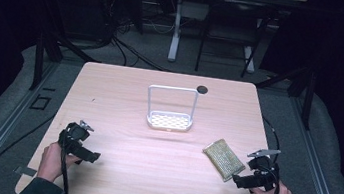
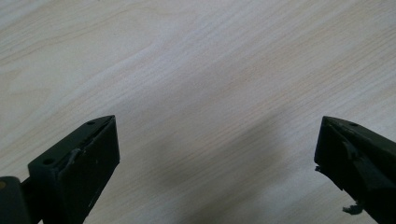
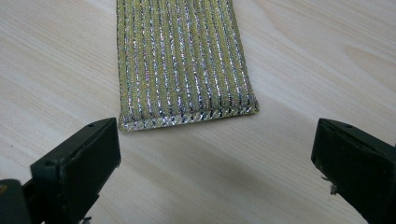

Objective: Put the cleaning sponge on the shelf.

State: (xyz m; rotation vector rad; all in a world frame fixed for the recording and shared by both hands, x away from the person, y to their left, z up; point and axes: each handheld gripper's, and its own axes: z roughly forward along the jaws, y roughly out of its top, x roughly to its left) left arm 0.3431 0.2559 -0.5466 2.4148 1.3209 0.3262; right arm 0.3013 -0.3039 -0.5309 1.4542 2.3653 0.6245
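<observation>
**Looks like a lab recording setup, not anyone's kitchen**

Pretty sure this is a lab or test room. The light wooden table (image 1: pixel 115 170) sits alone inside a dark metal frame (image 1: pixel 38 59) with black curtains around it, and rails run along the grey carpet on both sides. Loose cables (image 1: pixel 121 45) snake across the floor behind it, and there's another white-legged desk (image 1: pixel 176 32) further back with more wiring under it. The tabletop has a small round cable hole (image 1: pixel 202 89) near the far edge. The room is dim, with the table lit from above. Feels like a data-collection rig.
</observation>
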